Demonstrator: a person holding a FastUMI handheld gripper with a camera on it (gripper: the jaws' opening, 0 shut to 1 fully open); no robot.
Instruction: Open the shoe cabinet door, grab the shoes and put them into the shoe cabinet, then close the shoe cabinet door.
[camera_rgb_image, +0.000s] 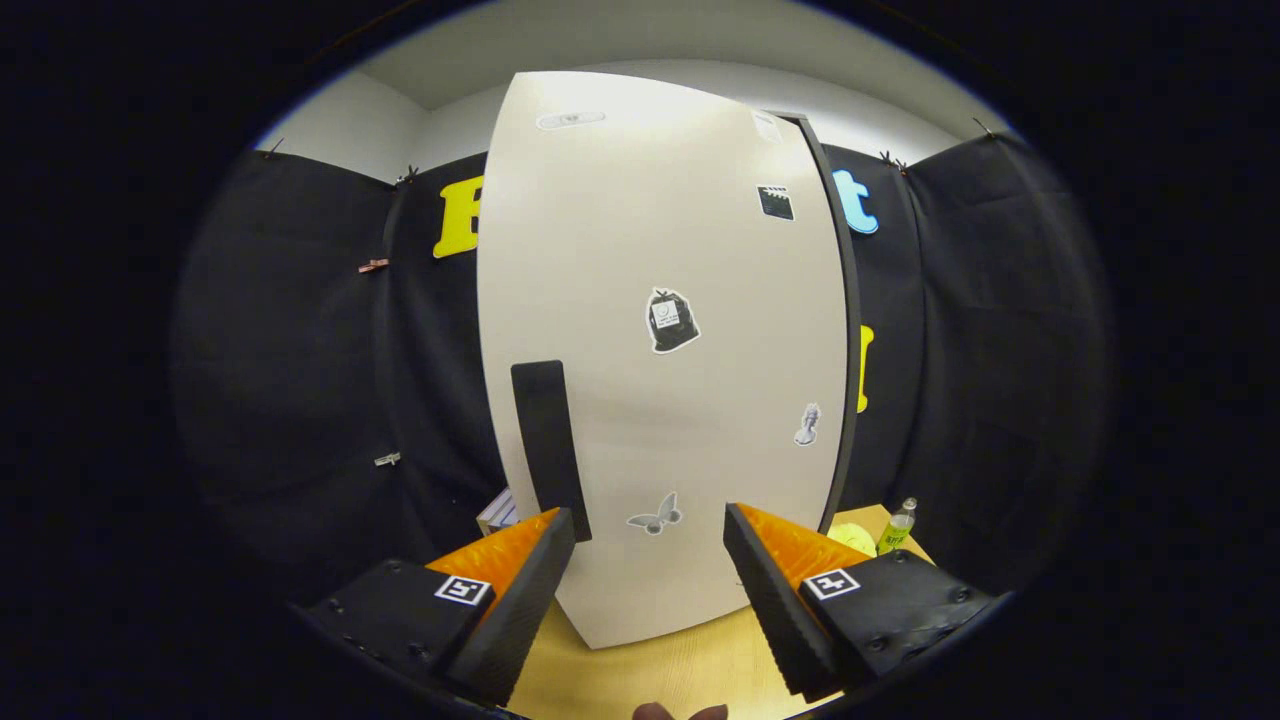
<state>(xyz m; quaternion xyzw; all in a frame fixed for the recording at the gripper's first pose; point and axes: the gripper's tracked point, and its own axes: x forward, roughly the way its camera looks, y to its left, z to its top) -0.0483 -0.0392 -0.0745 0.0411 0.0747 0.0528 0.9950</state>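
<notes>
A tall white shoe cabinet (660, 380) stands on the wooden tabletop just ahead of my fingers, and its door looks shut flat. A black upright handle (548, 450) sits on the door's left side, right above my left fingertip. Several small stickers dot the door, among them a butterfly (655, 515) between my fingers. My gripper (650, 560) is open, with a wide gap and nothing held.
Bare wooden tabletop (640, 670) runs under the fingers. To the cabinet's right stand a small green bottle (898, 527) and a yellow object (852, 538). A white box edge (497, 513) peeks out at the cabinet's left. Black cloth walls surround the booth.
</notes>
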